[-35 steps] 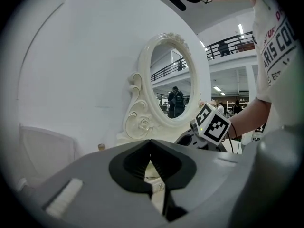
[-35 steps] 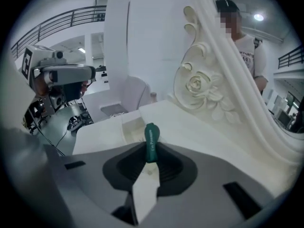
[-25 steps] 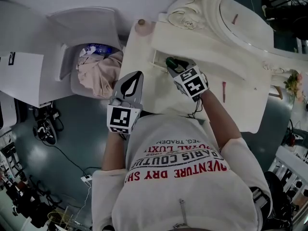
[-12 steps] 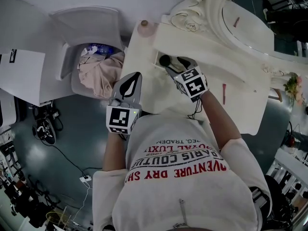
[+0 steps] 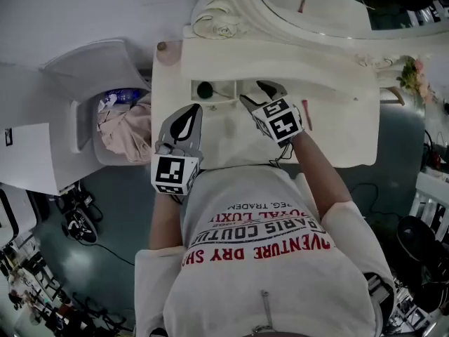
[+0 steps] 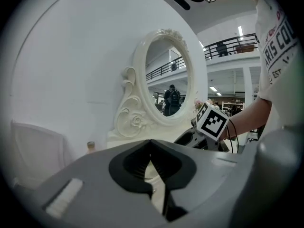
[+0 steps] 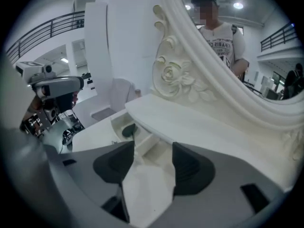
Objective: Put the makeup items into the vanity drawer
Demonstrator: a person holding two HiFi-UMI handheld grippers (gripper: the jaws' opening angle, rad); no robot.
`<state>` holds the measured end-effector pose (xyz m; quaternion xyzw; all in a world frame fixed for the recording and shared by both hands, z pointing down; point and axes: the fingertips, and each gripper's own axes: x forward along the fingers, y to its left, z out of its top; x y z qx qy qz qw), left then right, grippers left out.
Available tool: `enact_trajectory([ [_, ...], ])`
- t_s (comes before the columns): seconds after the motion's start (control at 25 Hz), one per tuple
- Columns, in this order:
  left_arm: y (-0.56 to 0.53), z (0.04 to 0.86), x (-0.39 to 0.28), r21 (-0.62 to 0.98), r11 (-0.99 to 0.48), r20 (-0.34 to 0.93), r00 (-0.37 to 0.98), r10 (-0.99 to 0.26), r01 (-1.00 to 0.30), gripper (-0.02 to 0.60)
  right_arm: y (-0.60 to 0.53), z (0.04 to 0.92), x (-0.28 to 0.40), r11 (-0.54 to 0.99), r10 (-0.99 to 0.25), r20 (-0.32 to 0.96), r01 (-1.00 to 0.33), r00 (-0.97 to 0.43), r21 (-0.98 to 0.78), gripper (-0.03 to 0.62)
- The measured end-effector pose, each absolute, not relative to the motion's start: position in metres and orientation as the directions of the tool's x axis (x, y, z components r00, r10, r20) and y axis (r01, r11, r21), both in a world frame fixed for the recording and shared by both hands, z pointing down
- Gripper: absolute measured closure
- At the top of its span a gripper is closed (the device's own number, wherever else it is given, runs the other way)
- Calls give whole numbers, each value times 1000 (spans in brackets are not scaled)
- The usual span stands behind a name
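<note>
Makeup item, a dark round thing, is lying in the open vanity drawer, toward its left end. From the left: a white bin with pinkish cloth beside the vanity, then the left gripper over the tabletop's front edge, its 2 jaws closed together on nothing. The right gripper is by the drawer's right end; its jaws have just been opening and stand wide apart, empty. Further right, a pink pencil lies on the tabletop.
</note>
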<state>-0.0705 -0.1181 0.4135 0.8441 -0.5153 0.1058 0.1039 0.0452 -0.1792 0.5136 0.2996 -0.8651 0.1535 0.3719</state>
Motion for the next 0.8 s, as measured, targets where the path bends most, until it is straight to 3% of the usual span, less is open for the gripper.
enact_trajectory([
  [0.4,-134,419,44,74,-638,298,627,-720,-767,571,-155,530,183,593,-486,766,-803,-420,-64,365],
  [0.8,-122,440,119,87,-681,326,667,-671,-727,571,-125,568,274,498,-483,805,-864,-344,-71,365],
])
